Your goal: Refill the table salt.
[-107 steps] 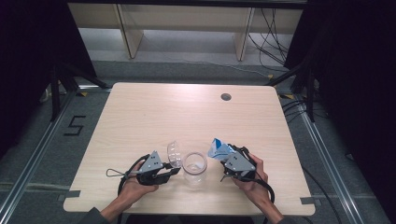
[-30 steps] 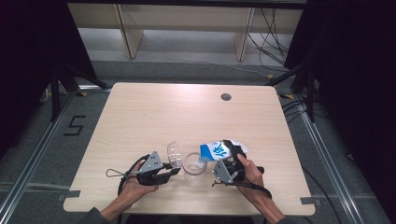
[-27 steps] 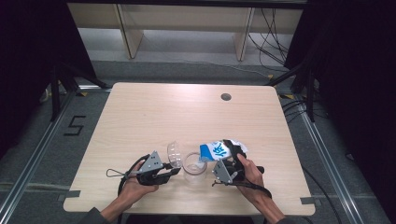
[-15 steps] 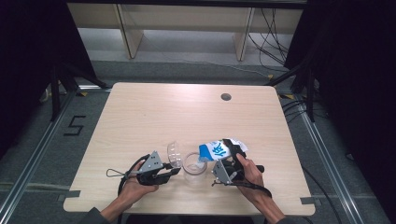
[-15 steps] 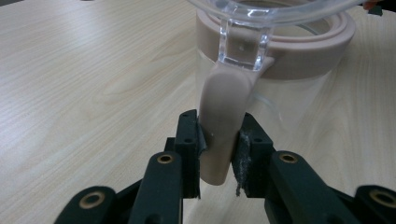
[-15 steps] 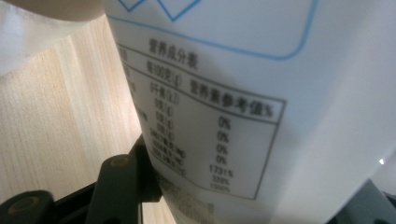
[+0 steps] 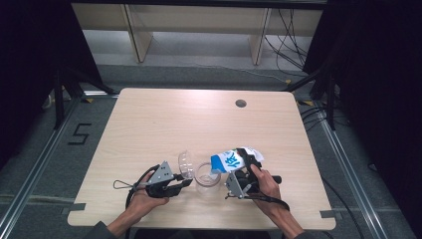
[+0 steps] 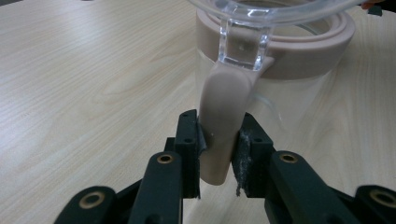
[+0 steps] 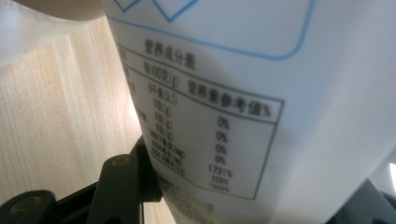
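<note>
A clear jar with a beige band and a hinged clear lid flipped back stands near the table's front edge. My left gripper is shut on the jar's beige clasp tab, seen close up between the pads of that gripper. My right gripper is shut on a white and blue bag, which is tipped toward the jar's open mouth. In the right gripper view the bag's white printed back hides nearly everything, with one black jaw at the lower left.
The pale wooden table has a round cable hole at the back right. Shelving and loose cables stand on the floor behind it. Black curtains hang on both sides.
Since the oldest frame the right gripper has tipped the bag over toward the jar. Over the last second nothing visibly moved.
</note>
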`<state>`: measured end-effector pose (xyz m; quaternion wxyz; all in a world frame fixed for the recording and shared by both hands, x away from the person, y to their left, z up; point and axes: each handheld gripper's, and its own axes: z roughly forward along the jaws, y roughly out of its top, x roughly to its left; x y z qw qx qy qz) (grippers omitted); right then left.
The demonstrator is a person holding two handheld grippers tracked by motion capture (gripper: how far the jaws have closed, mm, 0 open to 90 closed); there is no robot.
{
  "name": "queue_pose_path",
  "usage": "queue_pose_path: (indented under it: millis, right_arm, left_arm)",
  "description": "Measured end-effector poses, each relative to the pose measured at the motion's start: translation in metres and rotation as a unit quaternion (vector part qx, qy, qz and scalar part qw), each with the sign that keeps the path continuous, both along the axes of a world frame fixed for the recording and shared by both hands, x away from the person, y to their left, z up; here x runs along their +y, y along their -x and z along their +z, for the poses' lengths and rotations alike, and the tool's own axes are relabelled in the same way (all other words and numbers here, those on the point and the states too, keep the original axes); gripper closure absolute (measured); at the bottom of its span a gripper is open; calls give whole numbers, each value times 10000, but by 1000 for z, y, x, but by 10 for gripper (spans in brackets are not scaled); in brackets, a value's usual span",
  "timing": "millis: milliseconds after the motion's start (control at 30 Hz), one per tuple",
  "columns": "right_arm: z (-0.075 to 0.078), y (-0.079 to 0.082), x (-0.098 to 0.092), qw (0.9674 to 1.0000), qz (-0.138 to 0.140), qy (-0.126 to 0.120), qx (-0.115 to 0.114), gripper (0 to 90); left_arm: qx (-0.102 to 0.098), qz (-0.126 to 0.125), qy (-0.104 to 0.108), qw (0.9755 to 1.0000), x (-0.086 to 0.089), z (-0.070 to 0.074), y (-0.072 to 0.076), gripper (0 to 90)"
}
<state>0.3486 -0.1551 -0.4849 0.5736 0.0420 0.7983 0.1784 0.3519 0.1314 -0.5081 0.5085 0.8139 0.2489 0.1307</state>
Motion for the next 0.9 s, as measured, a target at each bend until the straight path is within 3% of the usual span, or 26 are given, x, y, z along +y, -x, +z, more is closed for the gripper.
queue_pose_path:
  millis: [67,133,167,200,300,400,500,567,600,633,767,800,867,900]
  right_arm:
    - [0,0,0,10000,31,-11,-10,479]
    - [4,-1,0,9994,157,273,-169,480]
    - [3,-1,1,9995,130,242,-162,480]
    - [0,0,1,10000,44,56,-68,480]
    - [0,0,1,9999,0,51,-88,480]
    - [2,-2,0,9992,171,249,-270,481]
    - [1,0,1,9996,49,150,-229,482]
    - [2,-1,1,9987,198,303,-361,484]
    - [5,-1,1,9972,234,536,-475,484]
    - [0,0,1,9992,116,201,-331,485]
    - [1,-1,2,9985,220,310,-396,487]
    - [0,0,2,9989,193,287,-321,488]
    - [3,0,2,9969,196,542,-536,489]
    - [0,1,2,9984,120,345,-437,489]
  left_arm:
    - [4,5,-2,10000,0,0,0,729]
    - [3,8,1,10000,0,0,0,729]
    - [8,5,0,10000,0,0,0,729]
    - [-17,-31,-14,10000,0,0,-1,729]
    - [17,19,7,10000,0,0,0,729]
    - [-23,-34,-21,10000,0,0,-1,729]
    - [15,12,-3,10000,0,0,0,729]
    - [-8,-26,-14,10000,0,0,-1,728]
    - [-17,-32,-20,10000,0,0,-1,728]
    - [0,-3,-12,10000,0,0,0,728]
    - [-20,-32,-27,10000,0,0,-1,728]
    - [-13,-24,-21,10000,0,0,-1,729]
    - [24,5,-7,10000,0,0,0,729]
    - [12,-12,-10,10000,0,0,0,729]
